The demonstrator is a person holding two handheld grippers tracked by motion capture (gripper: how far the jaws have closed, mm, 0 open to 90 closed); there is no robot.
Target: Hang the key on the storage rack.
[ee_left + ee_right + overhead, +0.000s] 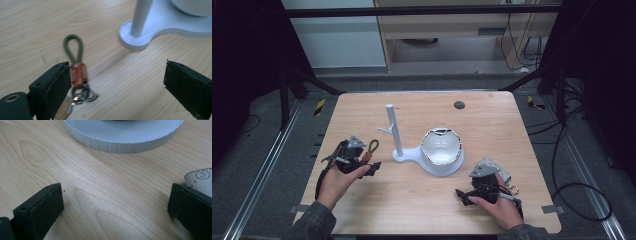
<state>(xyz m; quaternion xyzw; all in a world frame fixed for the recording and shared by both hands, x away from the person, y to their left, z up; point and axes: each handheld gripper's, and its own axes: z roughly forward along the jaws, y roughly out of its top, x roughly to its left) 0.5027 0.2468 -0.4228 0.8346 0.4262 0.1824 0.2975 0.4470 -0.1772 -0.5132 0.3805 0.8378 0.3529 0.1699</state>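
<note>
Left gripper [115,85]: jaws spread wide, nothing between the pads, resting low over the table [492,120] at its left side.
Key fob [77,75]: flat on the wood just beside the left gripper's left jaw, not pinched; green cord loop pointing away from the jaws, brown leather tab in the middle, metal rings and a key nearest the jaw.
Stand [398,150]: white, upright post with a side peg, ahead of the left gripper and to its right; round end of its base just beyond the key fob.
Bowl [441,148]: white, sitting on the wide end of the stand's base, ahead of the right gripper.
Right gripper [115,207]: jaws spread wide, bare wood between them, low over the table's right front.
Cloth piece [200,180]: pale, just beyond the right gripper's right jaw.
</note>
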